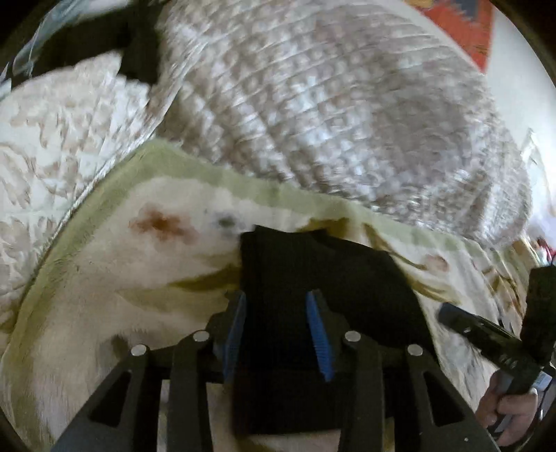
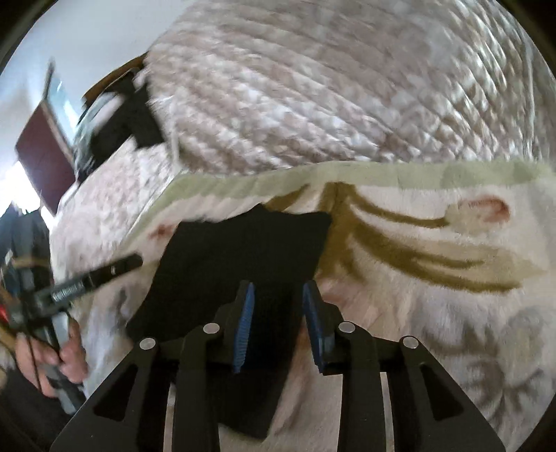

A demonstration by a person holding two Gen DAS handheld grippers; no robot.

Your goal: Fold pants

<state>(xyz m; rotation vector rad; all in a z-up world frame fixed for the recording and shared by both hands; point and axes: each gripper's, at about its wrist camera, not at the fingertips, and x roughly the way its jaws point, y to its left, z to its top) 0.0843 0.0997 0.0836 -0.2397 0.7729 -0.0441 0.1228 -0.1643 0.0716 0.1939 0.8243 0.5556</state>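
Observation:
The black pants [image 1: 312, 264] lie folded into a compact dark rectangle on a cream fleece blanket [image 1: 104, 278]. My left gripper [image 1: 277, 295] stands over their near left part. Its blue pads are apart and the black cloth lies flat between and under them, not pinched. In the right wrist view the pants [image 2: 243, 243] run up and to the left. My right gripper [image 2: 278, 287] is open over their near right edge, with cloth under the left pad. Each view catches the other gripper's finger at its side, with a hand on the handle.
The blanket [image 2: 417, 295] has a pale green border and olive leaf marks. It lies on a quilted beige bedspread [image 1: 312, 104]. Another dark cloth [image 2: 139, 114] sits at the bed's far left. A red rug [image 1: 465, 31] shows on the floor beyond.

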